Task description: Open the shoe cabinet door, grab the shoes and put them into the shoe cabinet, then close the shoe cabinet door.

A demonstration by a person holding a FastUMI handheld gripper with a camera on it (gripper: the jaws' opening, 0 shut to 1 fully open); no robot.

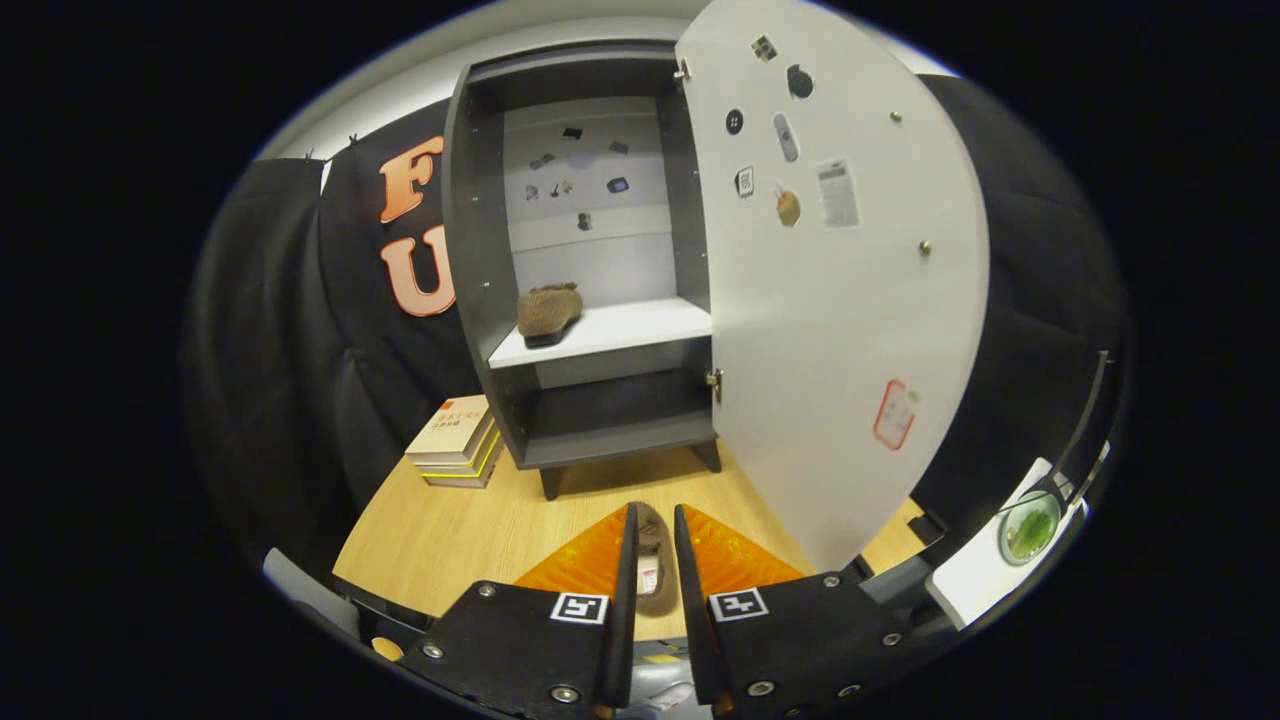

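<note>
The grey shoe cabinet (480,300) stands on the wooden table with its white door (850,300) swung wide open to the right. One brown shoe (548,312) rests on the left part of the white middle shelf (630,328). A second brown shoe (655,585) sits between the fingers of my gripper (656,512), over the orange mat (580,565) in front of the cabinet. Both fingers press against its sides, toe pointing toward the cabinet. The bottom compartment (620,415) holds nothing that I can see.
A stack of books (455,445) lies on the table (430,530) left of the cabinet's foot. At the right, beyond the door's lower edge, a white block carries a round green-filled dish (1028,525). Black cloth walls close the booth behind and beside.
</note>
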